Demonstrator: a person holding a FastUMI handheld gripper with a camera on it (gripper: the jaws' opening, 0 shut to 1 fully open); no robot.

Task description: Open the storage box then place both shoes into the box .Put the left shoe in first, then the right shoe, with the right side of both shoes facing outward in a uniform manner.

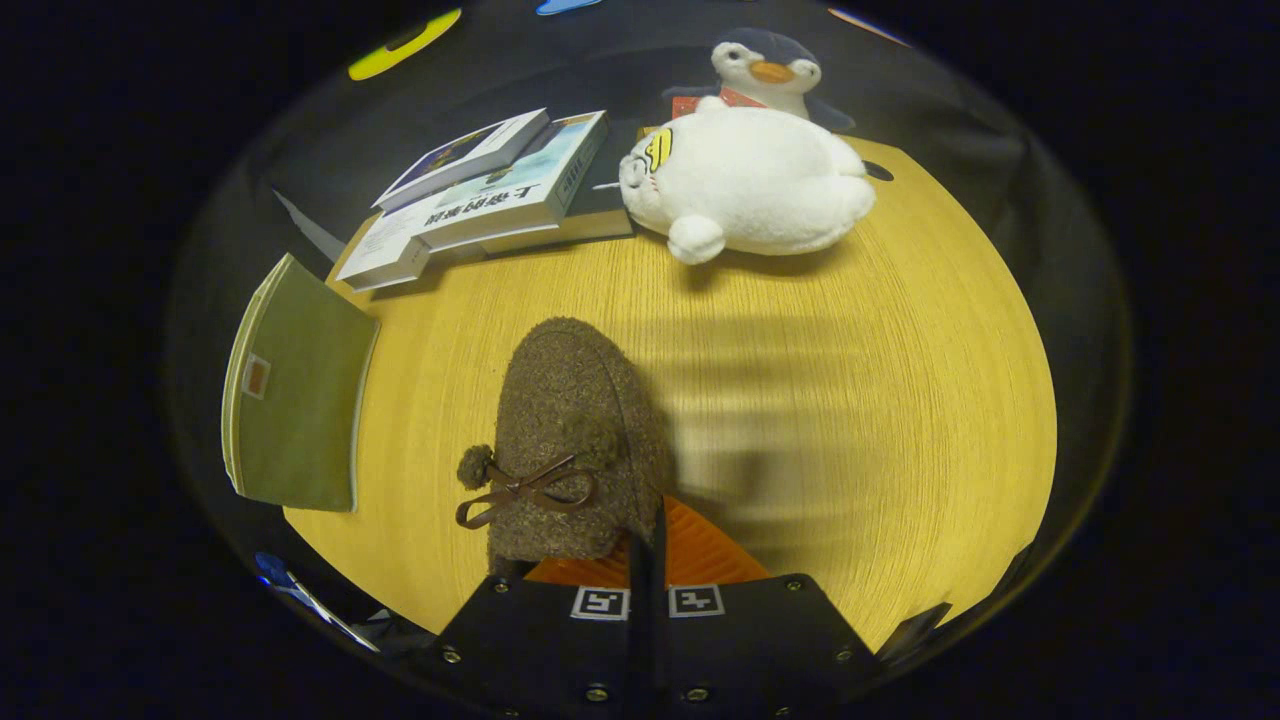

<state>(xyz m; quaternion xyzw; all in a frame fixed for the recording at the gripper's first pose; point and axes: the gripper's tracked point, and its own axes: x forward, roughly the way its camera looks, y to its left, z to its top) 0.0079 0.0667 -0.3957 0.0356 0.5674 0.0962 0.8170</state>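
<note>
with the fingers drawn close together at the foot of the gripper view, the gripper [645, 560] looks clamped on the heel edge of the brown fuzzy shoe [575, 440], though the pinch itself is partly hidden. toe points away over the wooden table [900, 400], bow and pompom on top. beyond it, a white plush [750, 180] lies beside stacked books [490, 190], a penguin toy [770, 70] behind, a green book [295, 400] off left.
</note>
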